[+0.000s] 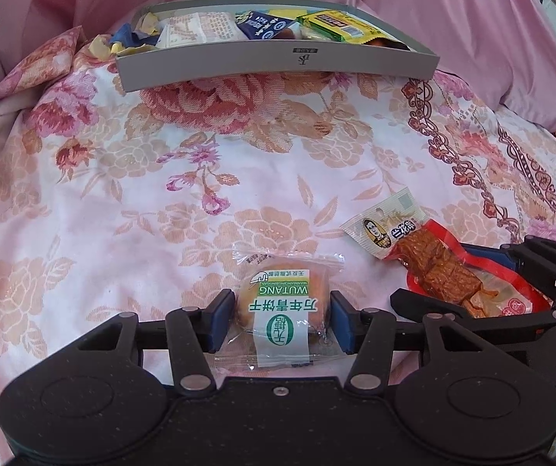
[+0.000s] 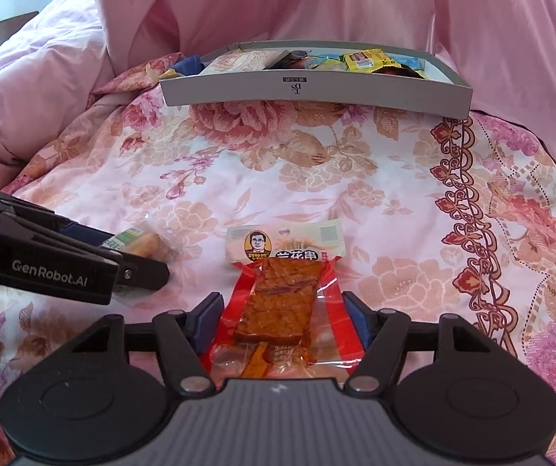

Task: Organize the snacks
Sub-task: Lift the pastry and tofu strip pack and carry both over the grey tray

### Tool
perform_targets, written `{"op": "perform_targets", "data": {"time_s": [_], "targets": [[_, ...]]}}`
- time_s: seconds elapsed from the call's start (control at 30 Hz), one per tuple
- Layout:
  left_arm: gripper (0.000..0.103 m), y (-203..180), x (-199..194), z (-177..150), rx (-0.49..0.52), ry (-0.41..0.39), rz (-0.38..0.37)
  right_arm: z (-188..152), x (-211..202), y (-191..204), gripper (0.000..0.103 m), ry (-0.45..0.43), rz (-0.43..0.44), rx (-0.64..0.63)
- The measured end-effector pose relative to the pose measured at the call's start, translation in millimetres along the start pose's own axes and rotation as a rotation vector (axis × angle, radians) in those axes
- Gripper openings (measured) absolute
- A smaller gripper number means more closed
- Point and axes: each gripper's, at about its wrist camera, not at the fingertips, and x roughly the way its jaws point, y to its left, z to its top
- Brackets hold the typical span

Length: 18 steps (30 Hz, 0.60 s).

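Two snacks left loose on the floral bedspread (image 1: pixel 130 178), one between each set of my jaws. The grey box (image 1: pixel 278 63) sits well apart at the far side, already carrying several packets.

Left gripper (image 1: pixel 282 316): the blue pads (image 1: pixel 221 320) stand at the sides of the round biscuit packet (image 1: pixel 281 310), at or just off the biscuit. I read it as a closing grasp, but I cannot tell from here whether the pads truly press. Right gripper (image 2: pixel 281 322): jaws straddle the red tofu packet (image 2: pixel 278 306) with the film edges near both pads; contact is equally unclear, and it looks looser than the left.

Handling, as I judge it:
- Biscuit: light, rigid, brittle. Clear wrap is slick and baggy around it. Take it across the widest part of the disc, gently; squeeze hard and it cracks, pinch only the wrap and it slides out.
- Tofu strip: light, soft, flexible, and it appears vacuum-tight over the brown slab with an oily look at the near end. Glossy film will be slippery. Best hold is across the slab itself, mid-length, not the flat white header or the loose red margins, which would fold and let it droop.

Bedspread is soft underneath, so pressing down gives little support. The grippers sit just beside each other; lift one clear before swinging the other.
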Motion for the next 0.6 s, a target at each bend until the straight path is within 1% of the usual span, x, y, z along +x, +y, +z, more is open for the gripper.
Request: {"op": "perform_targets", "data": {"time_s": [0.13, 0.17, 0.3, 0.37, 0.47, 0.6], "targets": [[0.053, -2, -1, -1, -0.01, -0.005, 0.01, 0, 0, 0, 0.07, 0.004, 0.0, 0.003], [0.053, -3, -2, -2, -0.012, -0.006, 0.013, 0, -1, 0, 0.068, 0.005, -0.001, 0.003], [0.052, -10, -8, -7, -0.008, -0.013, 0.031, -1, -7, 4, 0.066, 0.002, -0.016, -0.021], [0.051, -14, -12, -10, -0.004, -0.018, 0.04, -3, -12, 7, 0.063, -0.002, -0.019, -0.034], [0.051, -18, -17, -13, -0.015, -0.026, 0.037, -7, -21, 7, 0.06, -0.009, -0.008, -0.029], [0.051, -23, -23, -17, -0.026, -0.041, 0.041, -13, -30, 6, 0.059, -0.013, 0.005, -0.016]]}}
